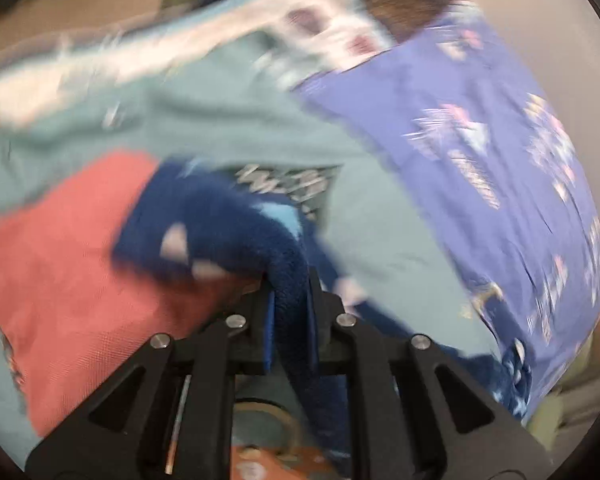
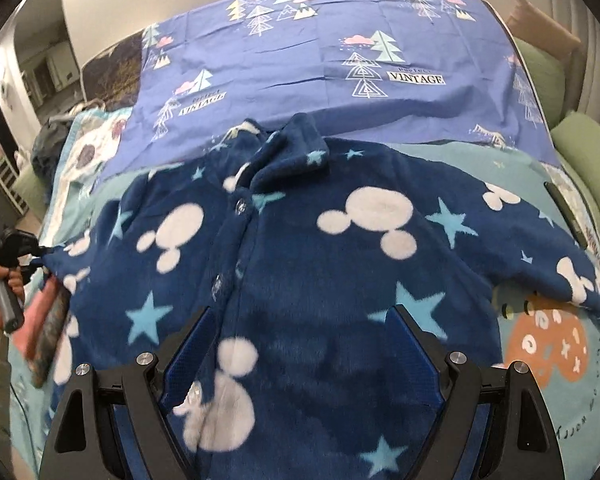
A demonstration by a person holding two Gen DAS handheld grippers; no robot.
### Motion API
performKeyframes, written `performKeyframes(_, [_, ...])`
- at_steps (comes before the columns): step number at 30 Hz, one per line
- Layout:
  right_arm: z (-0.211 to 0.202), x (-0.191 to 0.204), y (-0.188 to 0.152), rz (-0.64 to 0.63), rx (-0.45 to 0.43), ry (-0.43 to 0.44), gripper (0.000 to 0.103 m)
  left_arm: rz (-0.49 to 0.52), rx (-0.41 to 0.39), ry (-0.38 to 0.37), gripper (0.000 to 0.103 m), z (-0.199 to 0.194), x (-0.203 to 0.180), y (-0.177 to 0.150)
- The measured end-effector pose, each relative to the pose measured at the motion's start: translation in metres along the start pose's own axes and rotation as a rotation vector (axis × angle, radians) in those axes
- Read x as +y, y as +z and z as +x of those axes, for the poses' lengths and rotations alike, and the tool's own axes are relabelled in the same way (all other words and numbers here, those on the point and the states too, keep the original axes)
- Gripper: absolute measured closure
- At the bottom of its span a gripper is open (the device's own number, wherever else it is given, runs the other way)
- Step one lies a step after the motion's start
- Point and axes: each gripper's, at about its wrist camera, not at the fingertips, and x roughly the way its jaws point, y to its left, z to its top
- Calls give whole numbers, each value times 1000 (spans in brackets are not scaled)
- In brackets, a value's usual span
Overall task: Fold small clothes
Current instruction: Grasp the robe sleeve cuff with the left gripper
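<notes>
A navy fleece pajama top (image 2: pixel 300 248) with white mouse heads and light-blue stars lies front-up, buttoned, collar away from me, on a teal bedspread (image 2: pixel 460 160). My right gripper (image 2: pixel 300 320) is open, its fingers spread wide over the lower part of the top. My left gripper (image 1: pixel 290 284) is shut on the tip of the top's sleeve (image 1: pixel 228 224); that view is blurred. In the right wrist view the left gripper (image 2: pixel 40 256) holds that sleeve end at the far left, in a hand.
A purple sheet (image 2: pixel 320 64) with tree prints covers the far part of the bed. A folded pink-red cloth (image 1: pixel 60 260) lies by the left sleeve. Green cushions (image 2: pixel 580 148) sit at the right. A dark flat object (image 2: pixel 566 208) lies near the right sleeve.
</notes>
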Motion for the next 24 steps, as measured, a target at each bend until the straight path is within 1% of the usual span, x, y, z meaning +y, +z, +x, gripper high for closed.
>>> performKeyframes(3, [-2,-9,5,25,-7,2,15,145,-76,-93,89,-37,-59,-14])
performKeyframes(5, [-5,-14,5,31,-18,-2,15,254,-105,-178,89,-59,-103,-33])
performKeyframes(7, [-7,-22,5,46,-27,-5,15,362,-123,-250,89,-77,-139,-60])
performKeyframes(9, [-8,-32,4,68,-27,-6,15,509,-133,-319,89,-93,-177,-101])
performKeyframes(11, [-8,-43,4,94,-26,-7,15,652,-104,-366,88,-95,-208,-144])
performKeyframes(12, [-7,-49,5,107,-25,-9,15,696,-82,-382,88,-93,-217,-161])
performKeyframes(14, [-5,-62,5,136,-22,-10,15,821,-19,-406,86,-81,-236,-205])
performKeyframes(16, [-2,-72,4,156,-11,-7,15,946,15,-380,84,-67,-245,-242])
performKeyframes(18, [1,-80,3,170,0,-4,15,1050,61,-367,77,-57,-245,-270])
performKeyframes(19, [2,-84,1,179,5,-1,15,1081,77,-362,71,-56,-242,-279])
performKeyframes(20, [4,-87,1,186,10,2,15,1099,71,-367,68,-61,-237,-285])
performKeyframes(21, [5,-91,1,192,15,10,15,1104,63,-376,67,-66,-233,-286])
performKeyframes(24, [8,-94,3,195,24,41,15,1065,75,-427,63,-85,-205,-267])
